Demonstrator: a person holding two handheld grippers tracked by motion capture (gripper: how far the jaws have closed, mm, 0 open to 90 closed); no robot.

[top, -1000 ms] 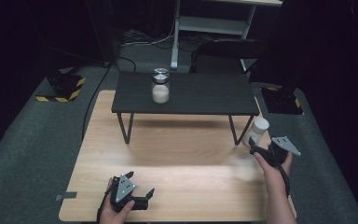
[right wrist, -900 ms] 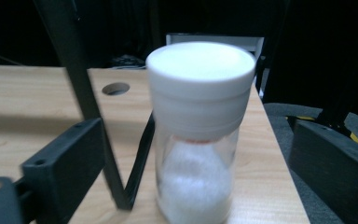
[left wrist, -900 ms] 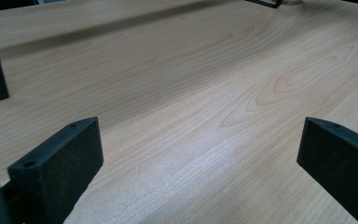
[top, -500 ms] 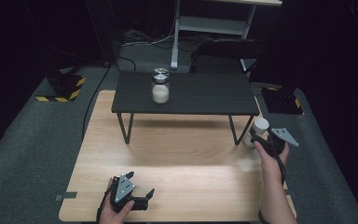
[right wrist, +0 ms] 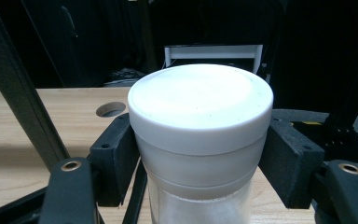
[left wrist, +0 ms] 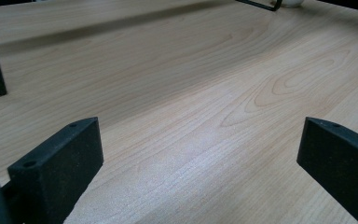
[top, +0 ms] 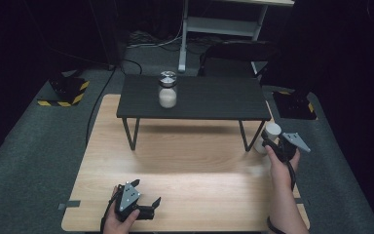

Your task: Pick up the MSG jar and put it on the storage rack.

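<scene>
While the left tongs (top: 148, 208) rest spread apart on the table (top: 195, 165), the right tongs (top: 269, 144), having just closed, clamp the white-lidded jar (right wrist: 199, 140).

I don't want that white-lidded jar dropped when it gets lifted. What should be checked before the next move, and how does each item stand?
1. Right gripper pads against both sides of the white-lidded jar, just under the lid: ok; its jaws have just been closing.
2. Jar upright: ok.
3. Grip firm enough to lift: cannot tell.
4. Space beside the black shelf's leg: tight, cannot tell.
5. Left gripper open, nothing between its jaws, resting on the wooden table: ok.
</scene>
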